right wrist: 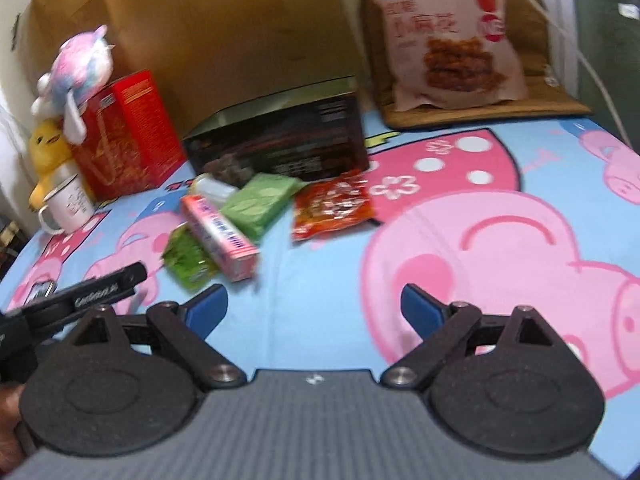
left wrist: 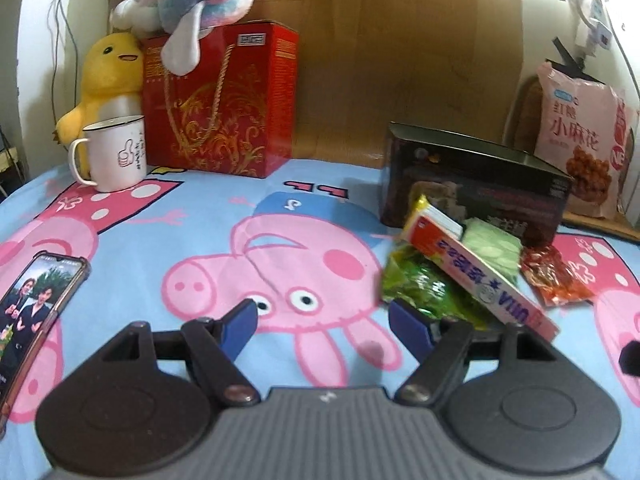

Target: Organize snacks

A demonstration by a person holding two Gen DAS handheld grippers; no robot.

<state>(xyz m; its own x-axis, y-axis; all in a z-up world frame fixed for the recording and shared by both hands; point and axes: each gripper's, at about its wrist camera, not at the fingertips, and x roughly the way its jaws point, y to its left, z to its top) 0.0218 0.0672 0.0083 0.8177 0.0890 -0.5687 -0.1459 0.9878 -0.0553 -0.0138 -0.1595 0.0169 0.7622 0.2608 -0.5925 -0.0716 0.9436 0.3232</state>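
Beyond both sets of fingers, at the back of the cartoon-pig sheet (left wrist: 132,240): a dark open-topped box (left wrist: 472,184), probably meant to take the snacks.

In front of that box, a loose heap of snacks. Largest of them, a long pink candy box (left wrist: 480,272), propped on the others, long axis slanting from the dark box down toward the left gripper's far-side finger. Under it, a crinkled green packet (left wrist: 424,292); beside it, a pale green pack (left wrist: 494,242); a little apart on the far side, a red packet (left wrist: 556,276).

Left gripper (left wrist: 324,320): jaws standing well apart, nothing between them, aimed at bare sheet. Heap lying off to the right of the fingers, green packet just at the right fingertip (left wrist: 410,324), near end of the pink box just beyond it.

Right gripper (right wrist: 312,310): jaws wide, empty, over bare sheet. Heap ahead and to the left, clearly farther from these fingers; red packet the nearest piece straight ahead.

Judged from this: left hand the closer one to the pink box; grip best taken across its narrow width, after a swing right.
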